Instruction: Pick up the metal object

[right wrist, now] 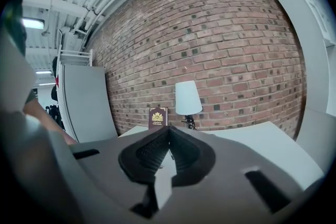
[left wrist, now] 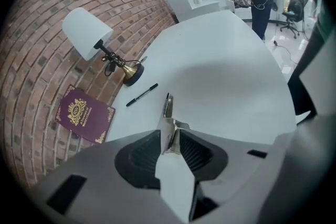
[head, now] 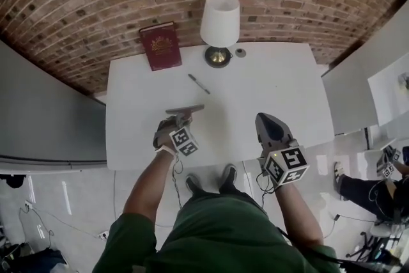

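Head view takes in the white table against the brick wall, and both grippers are held over its near edge; the right gripper hangs at the table's front right with its fingers pressed together, and the right gripper view shows the two pads meeting at the tips with nothing caught between them; the left gripper is over the front middle of the table, pinching the metal object, a thin flat strip that lies crosswise at the fingertips; in the left gripper view the pads close on the strip's near end while the rest of the metal object sticks out ahead of them over the bare tabletop.

Whether the strip's far end rests on the table or hangs just above it I cannot tell; it is seen edge-on from the left gripper, so its outline is hard to read; its gripped end is hidden between the pads; a small round thing beside the lamp is too small to make out.
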### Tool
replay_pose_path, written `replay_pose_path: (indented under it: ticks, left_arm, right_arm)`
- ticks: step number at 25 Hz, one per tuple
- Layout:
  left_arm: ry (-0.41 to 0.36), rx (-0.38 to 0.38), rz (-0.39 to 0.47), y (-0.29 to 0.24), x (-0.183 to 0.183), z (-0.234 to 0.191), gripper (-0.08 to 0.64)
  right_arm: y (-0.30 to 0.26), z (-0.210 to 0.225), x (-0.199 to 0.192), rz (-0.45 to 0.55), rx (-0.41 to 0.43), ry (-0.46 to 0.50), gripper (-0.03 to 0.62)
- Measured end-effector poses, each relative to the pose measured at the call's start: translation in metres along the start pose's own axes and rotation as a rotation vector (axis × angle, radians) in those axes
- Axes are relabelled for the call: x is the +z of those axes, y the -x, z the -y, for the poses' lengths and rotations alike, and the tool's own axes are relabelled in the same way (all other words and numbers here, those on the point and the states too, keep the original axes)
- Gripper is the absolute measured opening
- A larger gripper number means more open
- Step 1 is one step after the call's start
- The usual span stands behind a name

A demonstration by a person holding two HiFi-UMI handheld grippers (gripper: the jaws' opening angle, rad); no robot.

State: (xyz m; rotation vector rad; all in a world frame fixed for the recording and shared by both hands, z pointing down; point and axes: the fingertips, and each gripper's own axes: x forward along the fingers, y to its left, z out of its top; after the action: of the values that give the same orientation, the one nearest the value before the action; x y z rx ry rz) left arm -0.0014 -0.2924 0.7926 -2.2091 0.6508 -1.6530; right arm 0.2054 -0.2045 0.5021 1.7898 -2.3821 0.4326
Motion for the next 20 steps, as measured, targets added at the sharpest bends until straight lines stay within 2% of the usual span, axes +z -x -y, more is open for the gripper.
replay_pose_path:
  ticks: [5,11,14,17,20]
  left_arm:
    - [-0.035,-0.014,0.014,-0.007,-0.003,0.001,0.099]
    - [-0.025,-0.027,0.029,-0.005,-0.006,0.001,0.067]
    - [-0.023,-0.009,0.043,0.003,-0.008,-0.005,0.045]
    - [0.011,0.007,0.07,0.014,-0.012,-0.012,0.021]
    - [0.103,-0.001,0.095,0.024,-0.023,-0.015,0.014]
  right_arm:
    - [0.001,-0.013,-0.005,-0.013,-0.022,0.01,0.003]
    - [0.003,-0.022,-0.018,-0.051,-0.03,-0.002,0.003]
    - [-0.002,-0.031,-0.02,-0.058,-0.013,0.003,0.003]
    - [-0.011,-0.045,-0.019,-0.06,0.016,0.015,0.003]
    - [-0.021,-0.063,-0.019,-0.059,0.048,0.019,0.003]
